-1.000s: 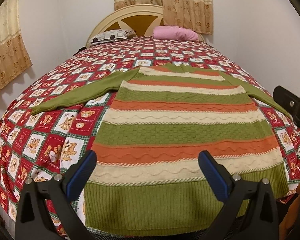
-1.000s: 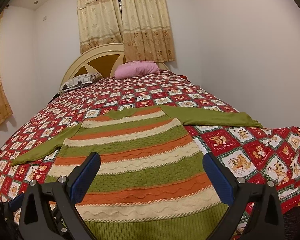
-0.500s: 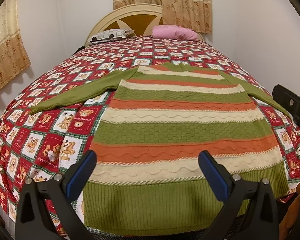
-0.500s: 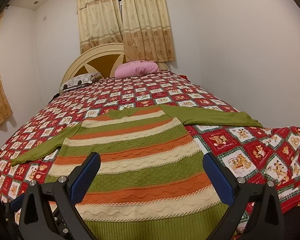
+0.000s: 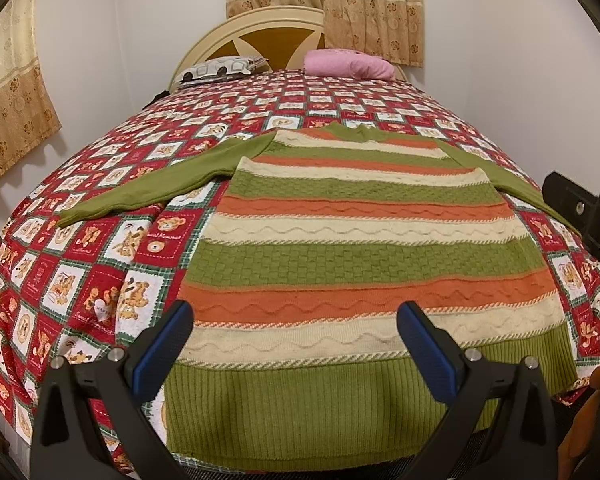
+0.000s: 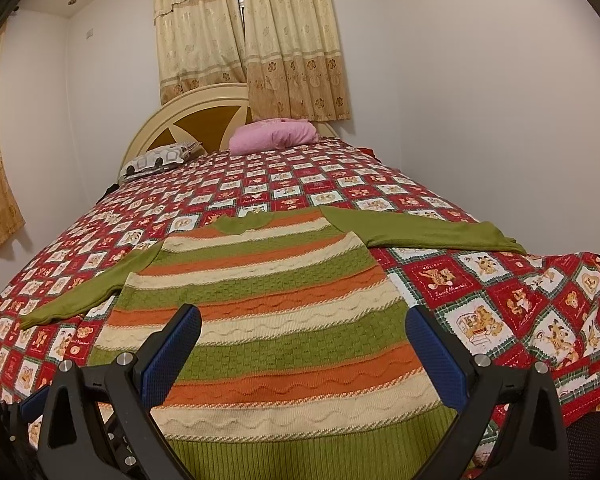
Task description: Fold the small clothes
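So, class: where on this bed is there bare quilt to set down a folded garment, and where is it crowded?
The widest free patch of quilt lies between the sweater collar and the pink pillow and patterned pillow. Smaller patches sit below the left sleeve and below the right sleeve. The near middle is crowded: the sweater covers it, with both open grippers beside its hem.

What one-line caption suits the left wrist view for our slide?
Open left tool poised above the hem of a striped sweater spread flat on a patchwork bedspread.

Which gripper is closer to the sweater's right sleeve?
Right. The right gripper hovers near the sleeve; the left gripper hangs over the hem's left half.
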The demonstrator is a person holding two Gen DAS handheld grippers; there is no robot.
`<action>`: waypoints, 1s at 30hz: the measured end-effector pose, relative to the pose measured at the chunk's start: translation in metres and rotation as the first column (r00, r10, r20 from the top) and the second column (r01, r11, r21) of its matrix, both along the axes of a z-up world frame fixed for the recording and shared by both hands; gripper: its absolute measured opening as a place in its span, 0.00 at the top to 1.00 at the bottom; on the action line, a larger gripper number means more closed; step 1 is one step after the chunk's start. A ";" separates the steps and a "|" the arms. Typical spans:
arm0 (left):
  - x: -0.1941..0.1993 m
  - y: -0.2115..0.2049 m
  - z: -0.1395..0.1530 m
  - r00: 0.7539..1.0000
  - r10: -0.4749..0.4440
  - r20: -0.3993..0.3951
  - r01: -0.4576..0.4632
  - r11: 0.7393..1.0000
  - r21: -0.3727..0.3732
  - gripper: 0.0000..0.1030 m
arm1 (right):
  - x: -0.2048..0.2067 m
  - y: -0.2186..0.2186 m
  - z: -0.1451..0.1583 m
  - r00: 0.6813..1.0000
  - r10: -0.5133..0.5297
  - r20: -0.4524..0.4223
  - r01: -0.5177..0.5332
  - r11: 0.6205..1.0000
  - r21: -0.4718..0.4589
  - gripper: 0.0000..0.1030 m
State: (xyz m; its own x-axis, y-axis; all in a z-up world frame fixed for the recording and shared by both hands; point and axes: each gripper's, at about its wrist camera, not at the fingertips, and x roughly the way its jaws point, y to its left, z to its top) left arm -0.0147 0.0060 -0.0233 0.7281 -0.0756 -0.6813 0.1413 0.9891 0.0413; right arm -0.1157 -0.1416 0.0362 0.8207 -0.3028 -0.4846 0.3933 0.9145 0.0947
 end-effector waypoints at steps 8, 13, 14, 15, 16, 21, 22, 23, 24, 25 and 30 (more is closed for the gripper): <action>0.000 0.000 0.000 1.000 0.000 -0.002 0.000 1.000 0.000 0.00 | 0.001 0.000 -0.001 1.000 0.001 -0.003 -0.001 1.000 0.003 0.01; -0.002 -0.004 -0.003 1.000 -0.001 -0.003 0.001 1.000 0.000 0.00 | 0.001 -0.001 -0.003 1.000 0.001 -0.006 -0.001 1.000 0.007 0.01; -0.001 -0.003 -0.002 1.000 -0.001 -0.003 0.001 1.000 0.000 0.00 | 0.001 -0.001 -0.003 1.000 0.000 -0.007 0.000 1.000 0.007 0.01; -0.001 -0.002 -0.002 1.000 0.000 -0.004 0.000 1.000 0.000 0.00 | 0.001 -0.001 -0.004 1.000 0.001 -0.007 -0.001 1.000 0.007 0.01; -0.001 -0.003 -0.002 1.000 0.000 -0.004 0.000 1.000 0.000 0.00 | 0.001 -0.001 -0.004 1.000 0.001 -0.007 -0.001 1.000 0.007 0.01; -0.001 -0.002 -0.002 1.000 0.001 -0.004 -0.001 1.000 0.000 0.00 | 0.001 -0.002 -0.004 1.000 0.001 -0.007 -0.001 1.000 0.007 0.01; -0.001 -0.002 -0.002 1.000 0.001 -0.004 -0.001 1.000 0.000 0.00 | 0.001 -0.002 -0.003 1.000 0.001 -0.006 0.000 1.000 0.007 0.01; -0.001 -0.002 -0.002 1.000 0.000 -0.004 0.000 1.000 -0.001 0.00 | 0.001 -0.002 -0.003 1.000 0.000 -0.006 0.000 1.000 0.007 0.01; -0.001 -0.003 -0.002 1.000 -0.001 -0.004 0.001 1.000 -0.002 0.00 | 0.001 -0.002 -0.003 1.000 0.000 -0.005 0.000 1.000 0.007 0.01; -0.001 -0.003 -0.002 1.000 -0.002 -0.006 0.002 1.000 -0.002 0.00 | 0.001 -0.002 -0.004 1.000 0.000 -0.005 0.000 1.000 0.007 0.01; 0.003 -0.005 -0.007 1.000 -0.011 -0.020 0.010 1.000 -0.015 0.00 | 0.001 -0.003 -0.004 1.000 -0.005 -0.010 0.005 1.000 -0.002 0.01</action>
